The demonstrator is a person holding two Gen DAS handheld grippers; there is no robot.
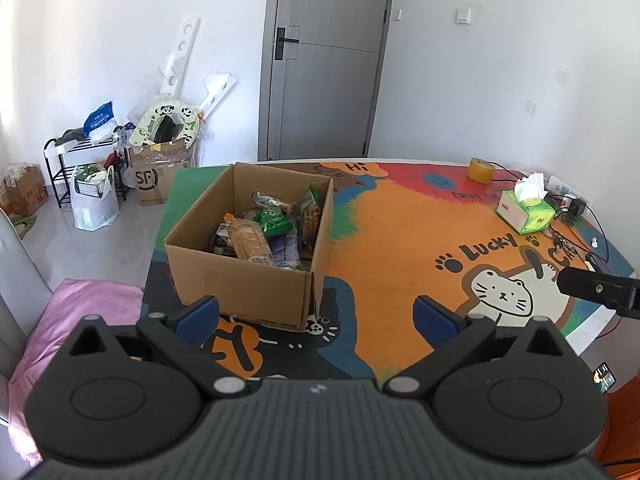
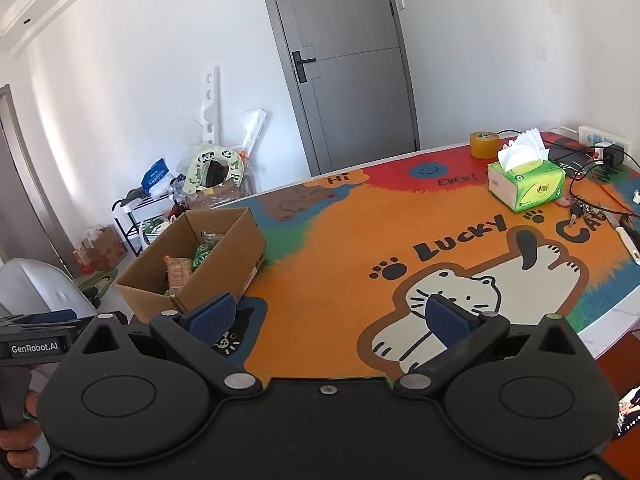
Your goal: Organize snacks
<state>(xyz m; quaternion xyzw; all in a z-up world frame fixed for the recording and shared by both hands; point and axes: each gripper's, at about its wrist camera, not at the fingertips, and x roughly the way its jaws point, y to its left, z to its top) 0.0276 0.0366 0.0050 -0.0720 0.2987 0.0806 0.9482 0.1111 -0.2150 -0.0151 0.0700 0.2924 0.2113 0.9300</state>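
An open cardboard box [image 1: 240, 280] stands on the left part of the colourful table mat [image 1: 400, 264]. It holds several snack packets [image 1: 264, 236], among them an orange-brown one and a green one. My left gripper [image 1: 316, 314] is open and empty, just in front of the box's near wall. In the right wrist view the box [image 2: 244, 248] is at the left, with packets [image 2: 188, 268] inside. My right gripper [image 2: 328, 318] is open and empty, above the mat [image 2: 340, 248] to the right of the box. Its tip shows at the right edge of the left wrist view [image 1: 596, 290].
A green tissue box [image 2: 528, 184], a roll of tape [image 2: 484, 145], keys [image 2: 580, 212], cables and a power strip [image 2: 604, 138] lie at the table's far right. Beyond the table stand a shoe rack [image 1: 76, 168], bags, cartons and a grey door [image 1: 324, 60]. A pink cushion [image 1: 80, 320] lies left.
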